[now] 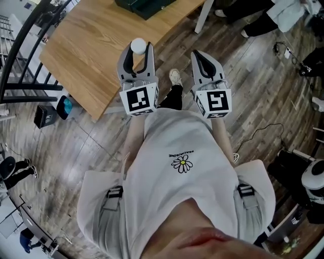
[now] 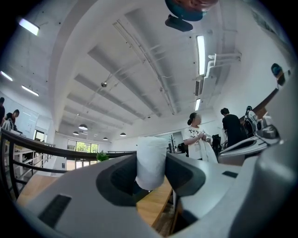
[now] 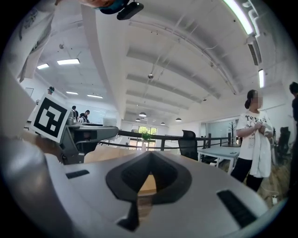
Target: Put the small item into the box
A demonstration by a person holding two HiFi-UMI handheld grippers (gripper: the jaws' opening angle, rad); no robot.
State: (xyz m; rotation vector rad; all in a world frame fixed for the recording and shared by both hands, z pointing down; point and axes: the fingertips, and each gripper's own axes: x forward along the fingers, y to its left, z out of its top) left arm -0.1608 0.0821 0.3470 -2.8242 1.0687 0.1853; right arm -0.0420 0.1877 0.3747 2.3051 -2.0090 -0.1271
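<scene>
The small item (image 1: 137,45) is a white roll, and my left gripper (image 1: 137,49) is shut on it, holding it over the near edge of the wooden table (image 1: 91,50). In the left gripper view the white roll (image 2: 151,160) stands upright between the two grey jaws of the left gripper (image 2: 151,175). A dark green box (image 1: 144,6) sits at the table's far edge, partly cut off by the frame. My right gripper (image 1: 198,55) hangs beside the left one over the floor. In its own view the right gripper (image 3: 149,158) has its jaws shut with nothing between them.
A black railing (image 1: 20,50) runs along the table's left side. A white table leg (image 1: 203,15) stands at the back. People stand in the room (image 2: 198,139), one by a grey desk (image 3: 228,152) and a black chair (image 3: 188,144). Cables and equipment (image 1: 304,172) lie on the floor at right.
</scene>
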